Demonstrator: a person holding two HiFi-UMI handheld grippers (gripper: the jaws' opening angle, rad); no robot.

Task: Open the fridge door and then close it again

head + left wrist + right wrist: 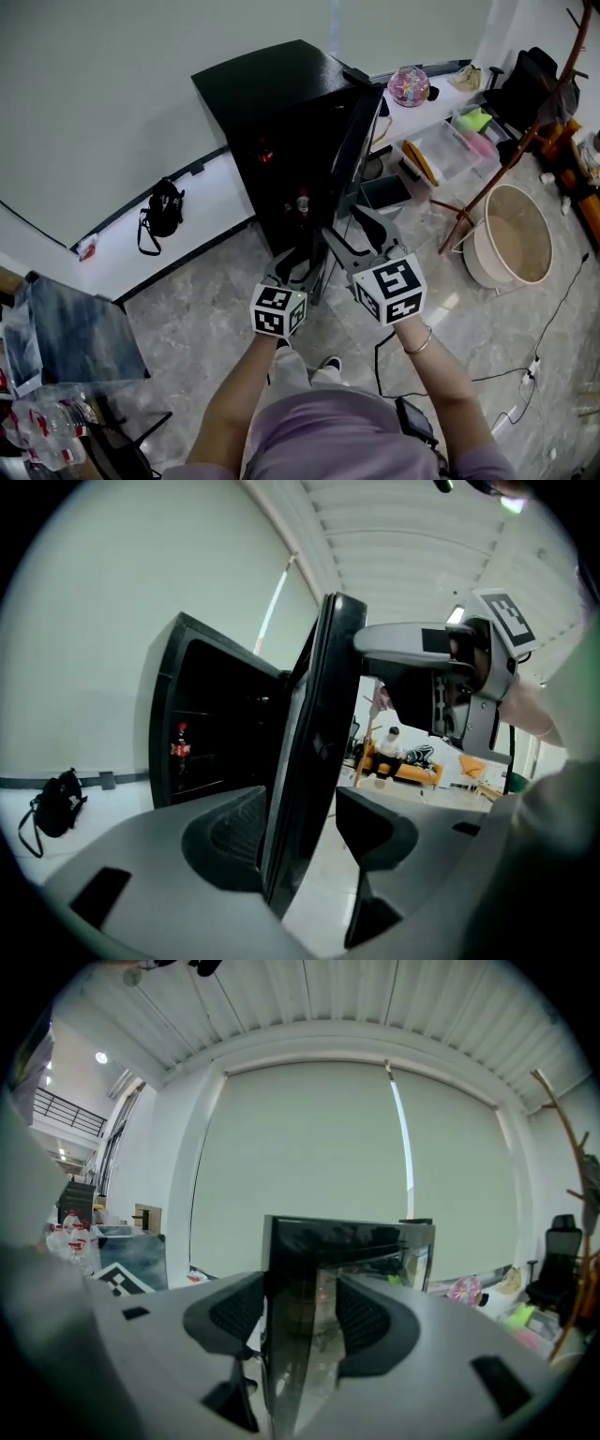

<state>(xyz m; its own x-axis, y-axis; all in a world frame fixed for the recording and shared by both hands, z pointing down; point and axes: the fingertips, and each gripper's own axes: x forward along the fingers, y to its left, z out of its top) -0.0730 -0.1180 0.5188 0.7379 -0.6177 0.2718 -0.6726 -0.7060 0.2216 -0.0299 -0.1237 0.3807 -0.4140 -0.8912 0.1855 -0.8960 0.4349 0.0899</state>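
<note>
the opening half looks done: the fridge (272,103), a squat black box against the pale wall, stands with its fridge door (349,155) swung well out, roughly square to the cabinet, its free edge towards the person. what is left, by my reading, is to swing it back and press it shut. both tools are at that free edge. the left gripper (298,258) straddles it: in the left gripper view its jaws are moderately apart with the slab between them, one ribbed pad against the door and a clear gap at the other, so it brackets the door and does not pinch it. the right gripper (361,230) sits higher on the same edge, and in the right gripper view its two dark pads lie close on either face of the door (309,1269), apparently clamping it. the door is a thin, flat, glossy panel, dark and reflective like smoked glass, with a hard straight edge. the cabinet top is smooth and shiny black, and inside, a red-labelled bottle (180,742) stands on a shelf. the floor is polished grey marble-patterned tile.
</note>
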